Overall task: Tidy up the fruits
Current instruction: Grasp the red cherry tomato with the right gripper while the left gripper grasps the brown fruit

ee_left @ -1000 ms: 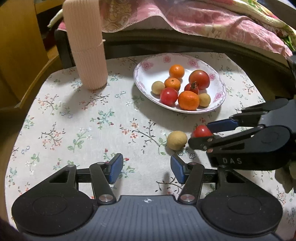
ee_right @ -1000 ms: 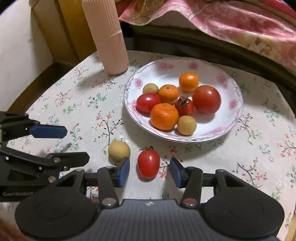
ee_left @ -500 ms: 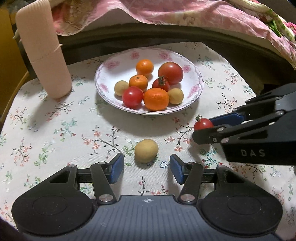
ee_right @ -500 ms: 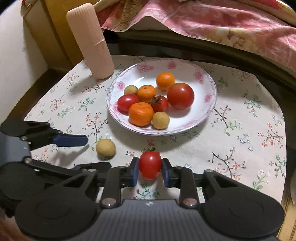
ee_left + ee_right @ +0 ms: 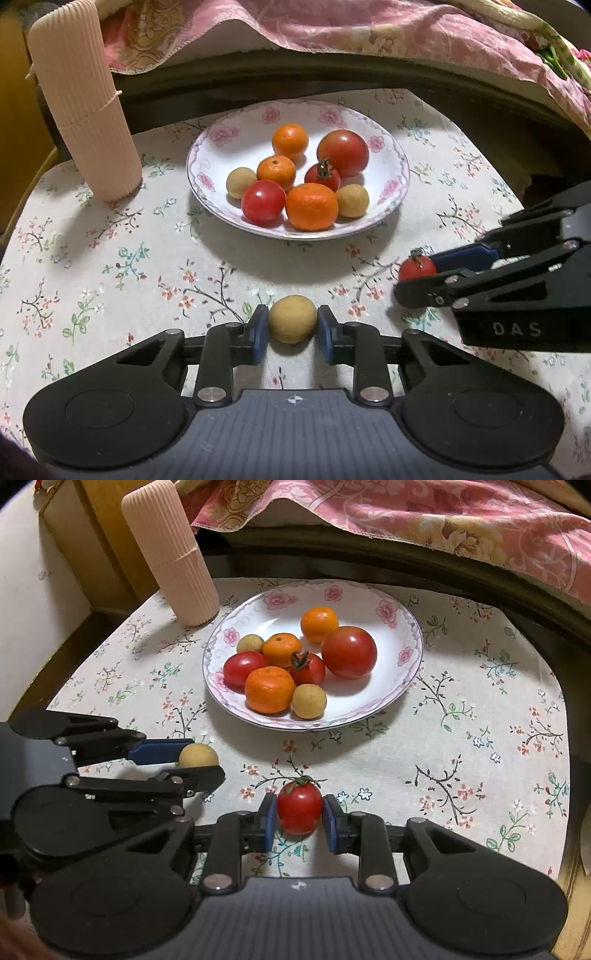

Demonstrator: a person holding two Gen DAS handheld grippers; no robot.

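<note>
longan (image 5: 291, 319) pinched in closing left tongs (image 5: 291, 328); tomato (image 5: 300, 807) between right tongs (image 5: 300, 818).

Right tool (image 5: 417, 280) in the left wrist view — near finger covers the lower half of the small tomato (image 5: 416, 266); body cut by the right edge. Left tool (image 5: 192, 764) in the right wrist view hides the lower part of the yellow fruit (image 5: 197, 755). Ribbed pink container (image 5: 79, 99) — top cropped. Desk (image 5: 110, 258) near edge hidden behind the tool housing.
</note>
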